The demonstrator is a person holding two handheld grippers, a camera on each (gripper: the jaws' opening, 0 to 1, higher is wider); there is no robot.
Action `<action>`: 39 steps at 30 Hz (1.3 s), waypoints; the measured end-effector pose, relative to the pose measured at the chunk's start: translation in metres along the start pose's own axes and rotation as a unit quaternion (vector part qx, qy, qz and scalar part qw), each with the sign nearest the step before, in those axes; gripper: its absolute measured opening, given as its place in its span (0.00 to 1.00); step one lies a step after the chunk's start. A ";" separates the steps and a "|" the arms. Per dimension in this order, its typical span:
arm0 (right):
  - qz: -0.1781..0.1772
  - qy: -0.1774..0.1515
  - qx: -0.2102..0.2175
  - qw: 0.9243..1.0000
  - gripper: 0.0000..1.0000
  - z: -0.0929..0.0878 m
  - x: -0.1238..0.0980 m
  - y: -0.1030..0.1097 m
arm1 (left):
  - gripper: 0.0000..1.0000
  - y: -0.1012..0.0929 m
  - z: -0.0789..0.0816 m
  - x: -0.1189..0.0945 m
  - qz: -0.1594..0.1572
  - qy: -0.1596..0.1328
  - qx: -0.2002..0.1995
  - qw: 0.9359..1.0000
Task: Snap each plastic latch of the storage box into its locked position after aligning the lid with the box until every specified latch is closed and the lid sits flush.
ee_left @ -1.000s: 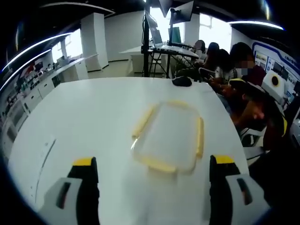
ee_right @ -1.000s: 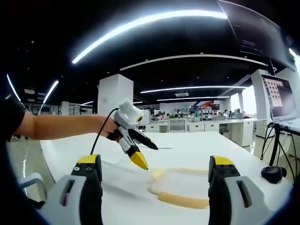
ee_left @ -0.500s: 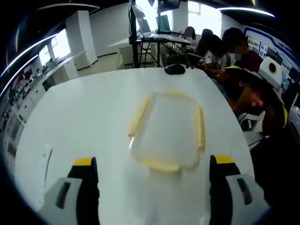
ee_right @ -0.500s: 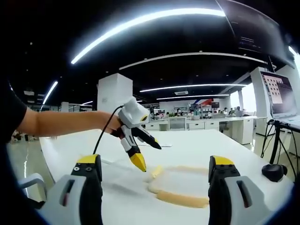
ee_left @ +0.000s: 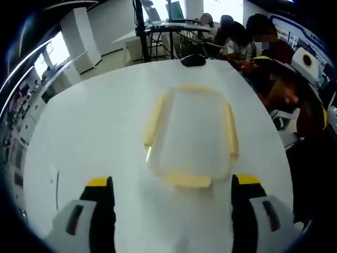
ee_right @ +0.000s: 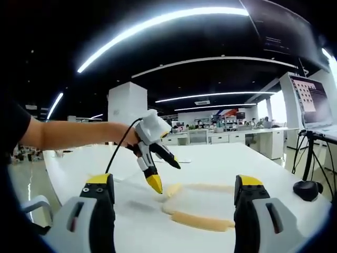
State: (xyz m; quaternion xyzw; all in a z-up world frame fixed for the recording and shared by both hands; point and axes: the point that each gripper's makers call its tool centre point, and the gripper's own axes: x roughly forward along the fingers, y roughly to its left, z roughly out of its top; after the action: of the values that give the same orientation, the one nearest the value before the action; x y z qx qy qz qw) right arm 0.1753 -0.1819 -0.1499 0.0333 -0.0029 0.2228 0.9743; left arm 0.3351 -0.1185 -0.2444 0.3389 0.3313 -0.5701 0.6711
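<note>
A clear storage box with its lid on (ee_left: pixel 192 132) lies flat on the white table (ee_left: pixel 95 121), with pale yellow latches along its sides; the near latch (ee_left: pixel 188 181) sits closest to me. My left gripper (ee_left: pixel 171 208) hovers open just short of that near end, nothing between its jaws. In the right gripper view the box (ee_right: pixel 202 203) lies low ahead of my open right gripper (ee_right: pixel 174 203). The left gripper (ee_right: pixel 154 171), held by a person's hand, comes in from the left there, its yellow-tipped fingers (ee_right: pixel 155 184) pointing down near the box's left edge.
A black computer mouse (ee_left: pixel 193 60) rests on the table's far edge, also seen as a mouse (ee_right: pixel 306 190) at the right. Several people (ee_left: pixel 268 58) sit at the far right beside the table. A stand with a laptop (ee_left: pixel 163 21) rises behind the table. A paper slip (ee_left: pixel 54 179) lies at the left.
The left gripper has moved forward and lower toward the box, which now looms larger and nearer its jaws. The right gripper has hardly moved.
</note>
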 end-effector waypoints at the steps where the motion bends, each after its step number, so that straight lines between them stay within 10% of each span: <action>1: -0.001 0.001 0.000 1.000 0.95 0.000 0.000 -0.001 | 0.90 0.000 -0.001 0.000 0.001 0.006 0.002 1.000; 39: 0.003 0.008 0.010 1.000 0.95 -0.011 0.002 -0.002 | 0.85 0.011 -0.004 0.012 0.034 0.052 0.035 0.997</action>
State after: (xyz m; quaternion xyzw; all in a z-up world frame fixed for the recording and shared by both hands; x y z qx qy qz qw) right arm 0.1778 -0.1819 -0.1606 0.0411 0.0072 0.2260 0.9732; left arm 0.3471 -0.1200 -0.2560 0.4020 0.3338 -0.5396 0.6601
